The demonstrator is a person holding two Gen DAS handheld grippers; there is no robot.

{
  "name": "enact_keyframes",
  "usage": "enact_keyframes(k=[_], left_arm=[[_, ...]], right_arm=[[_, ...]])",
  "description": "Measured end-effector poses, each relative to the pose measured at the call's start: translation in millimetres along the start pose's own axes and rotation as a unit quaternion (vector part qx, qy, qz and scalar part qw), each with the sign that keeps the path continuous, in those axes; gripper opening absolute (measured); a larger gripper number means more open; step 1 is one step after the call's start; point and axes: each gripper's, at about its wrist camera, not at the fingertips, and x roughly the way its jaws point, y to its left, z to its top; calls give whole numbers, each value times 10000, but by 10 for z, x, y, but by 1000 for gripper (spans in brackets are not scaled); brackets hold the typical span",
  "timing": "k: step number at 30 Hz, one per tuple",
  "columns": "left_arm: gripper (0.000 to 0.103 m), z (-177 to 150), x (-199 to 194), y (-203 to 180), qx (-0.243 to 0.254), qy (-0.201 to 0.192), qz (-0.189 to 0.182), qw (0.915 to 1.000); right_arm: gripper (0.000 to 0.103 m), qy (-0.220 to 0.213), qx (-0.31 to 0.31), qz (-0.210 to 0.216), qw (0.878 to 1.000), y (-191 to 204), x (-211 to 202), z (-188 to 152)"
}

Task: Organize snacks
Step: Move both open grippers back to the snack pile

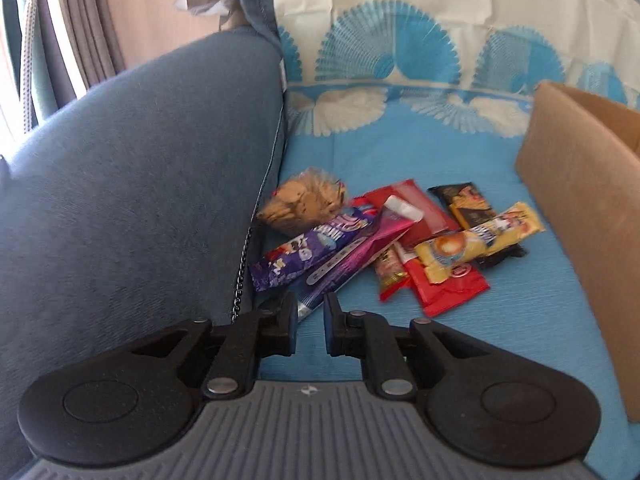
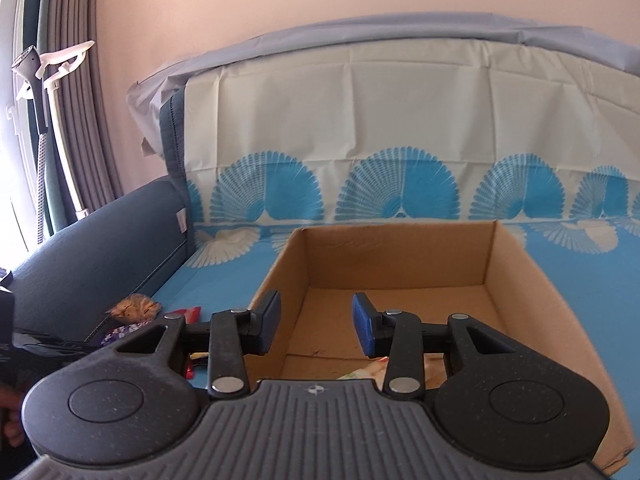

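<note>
Your left gripper (image 1: 311,326) hovers low over the blue cloth (image 1: 500,312), its jaws parted by a narrow gap with nothing between them. Just ahead of its fingertips lies the near end of a purple wrapper (image 1: 348,258), part of a loose pile of snacks (image 1: 384,240) beside the blue armrest (image 1: 140,184). In that pile, a yellow packet (image 1: 476,240) lies across a red packet (image 1: 448,284), and a clear bag of cookies (image 1: 302,200) sits at the far left, touching the armrest. To the right of the pile stands the wall of a cardboard box (image 1: 580,216).

Your right gripper (image 2: 316,328) hangs above the near edge of that box (image 2: 400,256), jaws spread wide and holding nothing. A light-coloured packet (image 2: 372,372) lies inside the box, mostly hidden under the gripper. Beyond the box rises the sofa back, draped in the cream and blue fan-patterned cloth (image 2: 360,120).
</note>
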Motion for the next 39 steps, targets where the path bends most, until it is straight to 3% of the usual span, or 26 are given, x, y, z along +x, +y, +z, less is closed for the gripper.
enact_keyframes(k=[3, 5, 7, 15, 21, 25, 30, 33, 34, 36, 37, 38, 39], left_arm=[[25, 23, 96, -104, 141, 101, 79, 9998], [44, 18, 126, -194, 341, 18, 253, 9991], [51, 10, 183, -283, 561, -26, 375, 9977], [51, -4, 407, -403, 881, 63, 631, 9941], [19, -1, 427, -412, 878, 8, 570, 9945], [0, 26, 256, -313, 568, -394, 347, 9970], [0, 4, -89, -154, 173, -981, -322, 9945], [0, 5, -152, -82, -64, -778, -553, 9954], [2, 19, -137, -75, -100, -668, -542, 9962], [22, 37, -59, -68, -119, -438, -338, 9984], [47, 49, -5, -73, -95, -255, -236, 9994], [54, 49, 62, -96, -31, -86, -91, 9999], [55, 53, 105, -138, 101, 5, 16, 9999]], right_arm=[[42, 128, 72, 124, 9998, 80, 58, -34], [43, 154, 67, 207, 9996, 146, 73, -39], [44, 180, 29, 270, 9995, 217, 89, -50], [46, 324, -71, 407, 9986, 388, 170, -91], [47, 401, -94, 468, 9981, 478, 222, -108], [47, 401, -200, 511, 9977, 587, 237, -128], [47, 394, -341, 611, 9968, 703, 215, -168], [47, 408, -410, 656, 9962, 741, 190, -181], [47, 407, -431, 667, 9960, 747, 178, -184], [47, 409, -431, 676, 9959, 742, 149, -187], [48, 418, -423, 687, 9959, 737, 132, -191], [48, 427, -429, 705, 9957, 733, 112, -196], [50, 424, -451, 726, 9954, 739, 97, -197]])
